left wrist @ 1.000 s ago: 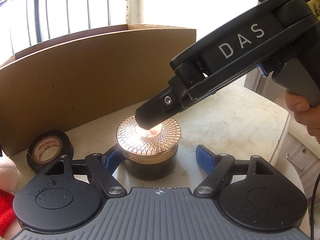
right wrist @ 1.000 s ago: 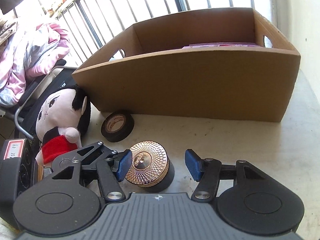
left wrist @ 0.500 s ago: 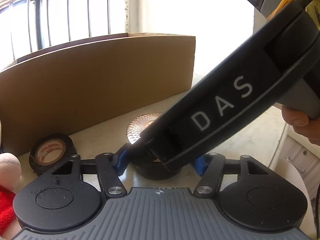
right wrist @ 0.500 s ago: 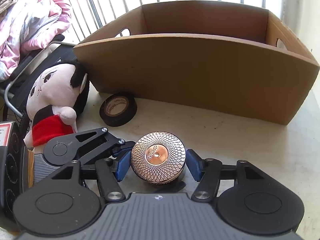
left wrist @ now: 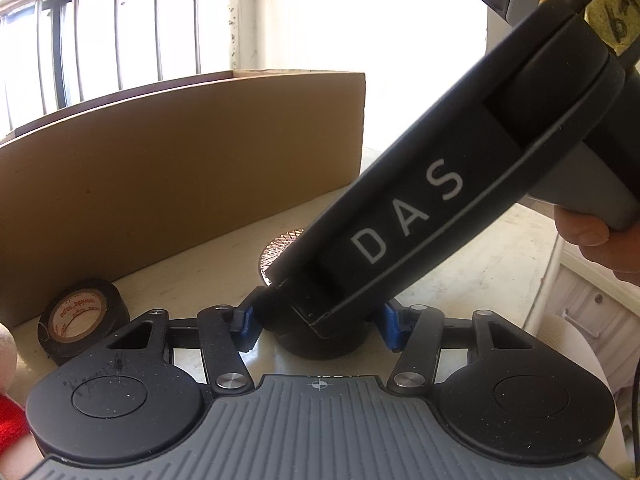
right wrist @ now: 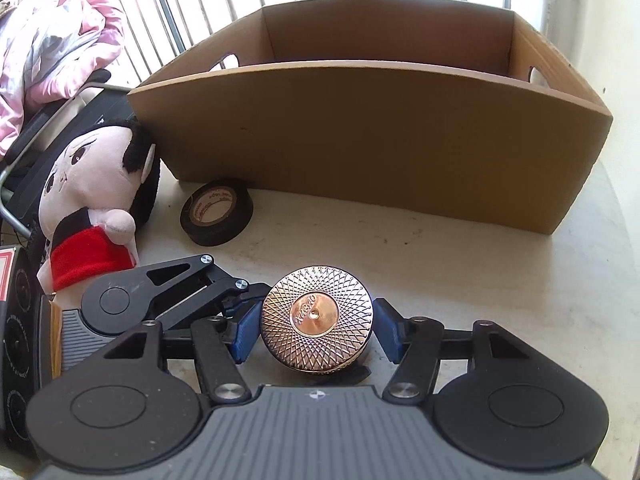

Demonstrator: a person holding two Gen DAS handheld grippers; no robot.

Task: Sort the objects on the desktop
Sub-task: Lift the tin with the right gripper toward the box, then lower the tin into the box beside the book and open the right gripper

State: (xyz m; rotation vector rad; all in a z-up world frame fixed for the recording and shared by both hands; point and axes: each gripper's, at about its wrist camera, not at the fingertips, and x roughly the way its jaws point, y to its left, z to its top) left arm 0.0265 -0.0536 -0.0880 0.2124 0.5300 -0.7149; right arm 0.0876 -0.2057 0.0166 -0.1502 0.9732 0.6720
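Observation:
A black jar with a copper patterned lid [right wrist: 317, 317] stands on the table in front of the cardboard box [right wrist: 376, 136]. My right gripper [right wrist: 316, 330] is shut on the lid, blue pads on both sides. My left gripper [left wrist: 318, 324] holds the jar's black base [left wrist: 324, 344], its blue pads close against it. In the left wrist view the right gripper's body [left wrist: 420, 216] covers most of the lid [left wrist: 280, 246]. The left gripper's side [right wrist: 160, 300] shows in the right wrist view.
A roll of black tape [right wrist: 216, 212] lies left of the jar near the box; it also shows in the left wrist view [left wrist: 82, 316]. A plush doll in red [right wrist: 96, 200] sits at the table's left. Window bars stand behind the box.
My right gripper came down over the jar and closed on the lid. My left gripper closed in on the jar's base.

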